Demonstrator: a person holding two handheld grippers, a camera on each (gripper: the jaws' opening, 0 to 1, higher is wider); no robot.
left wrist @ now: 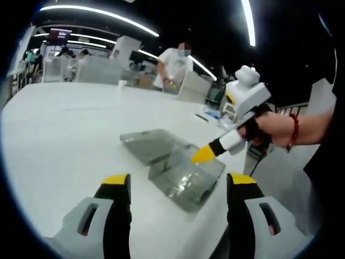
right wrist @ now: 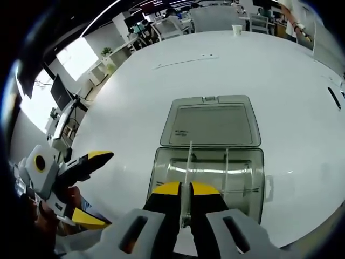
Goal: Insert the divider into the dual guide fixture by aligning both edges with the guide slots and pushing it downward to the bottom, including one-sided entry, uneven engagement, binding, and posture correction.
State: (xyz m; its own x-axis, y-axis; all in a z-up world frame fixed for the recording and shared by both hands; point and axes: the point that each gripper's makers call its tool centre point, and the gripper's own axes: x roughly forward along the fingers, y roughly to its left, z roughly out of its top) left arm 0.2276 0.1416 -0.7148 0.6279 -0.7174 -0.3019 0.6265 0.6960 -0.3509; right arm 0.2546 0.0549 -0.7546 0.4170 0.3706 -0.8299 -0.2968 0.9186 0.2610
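Observation:
A clear plastic box, the guide fixture (right wrist: 215,175), lies on the white table (right wrist: 135,108) with its lid (right wrist: 213,124) folded open flat behind it. My right gripper (right wrist: 186,189) is shut on a thin clear divider (right wrist: 188,159), seen edge-on and standing over the box's near left part. A second clear panel (right wrist: 226,164) stands upright inside the box. In the left gripper view the fixture (left wrist: 186,181) lies ahead, with the right gripper (left wrist: 205,155) over it. My left gripper (left wrist: 179,181) is open and holds nothing, short of the box; it appears again (right wrist: 89,186) at the left.
A hand with a red bead bracelet (left wrist: 294,129) holds the right gripper. A person in a white shirt (left wrist: 175,62) stands beyond the table's far edge. A black pen (right wrist: 334,98) and a paper cup (right wrist: 236,29) lie farther out. The table's edge (left wrist: 232,210) runs close to the box.

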